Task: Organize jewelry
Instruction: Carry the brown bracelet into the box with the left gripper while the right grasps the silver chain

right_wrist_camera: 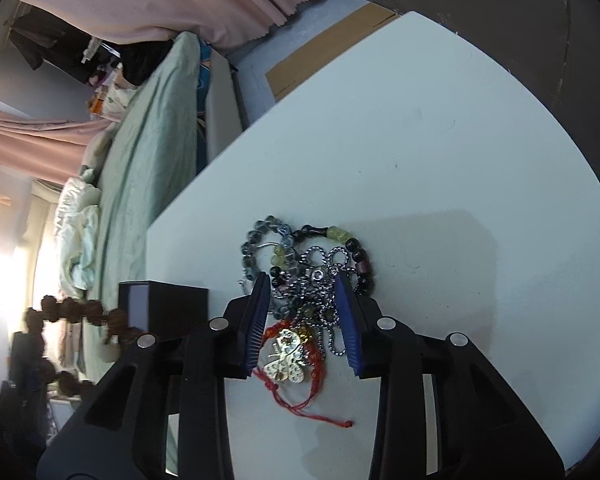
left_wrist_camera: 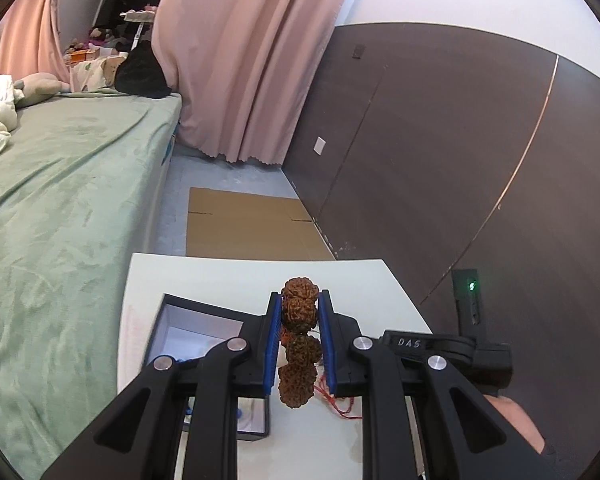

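**Right fingers straddle the jewelry heap**

Now I see one white table [right_wrist_camera: 440, 152], one black open-topped gift box [left_wrist_camera: 204, 328] and one tangled heap of bracelets and chains [right_wrist_camera: 312, 288] directly between my right gripper [right_wrist_camera: 306, 320] fingers, half-closed, grip uncertain. My left gripper [left_wrist_camera: 299, 344] clamps one brown knobbly seed-bead bracelet [left_wrist_camera: 298, 312], hanging lengthwise beside the box.

Counts: 1 black box [left_wrist_camera: 204, 320], 1 brown seed-bead bracelet [left_wrist_camera: 298, 340], 2 glass-bead bracelets [right_wrist_camera: 260, 248], 1 silver chain [right_wrist_camera: 320, 280], 1 red cord charm bracelet [right_wrist_camera: 288, 356].
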